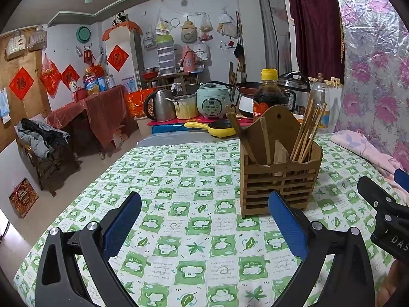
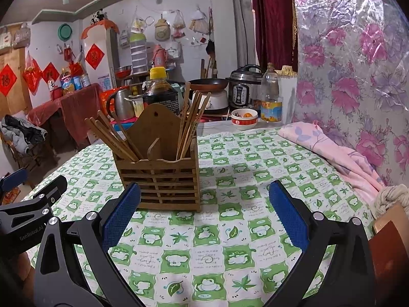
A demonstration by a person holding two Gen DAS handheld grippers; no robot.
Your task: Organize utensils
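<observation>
Chopsticks stand sorted in the holder, both grippers waiting empty.

The wooden holder [image 2: 158, 168] sits upright on the checked tablecloth [image 2: 230, 230], chopsticks [image 2: 190, 125] pointing upward; it lies ahead-left of the right gripper [image 2: 204, 215], ahead-right of the left gripper [image 1: 204, 225], both spread wide, the right seemingly nearer.
</observation>
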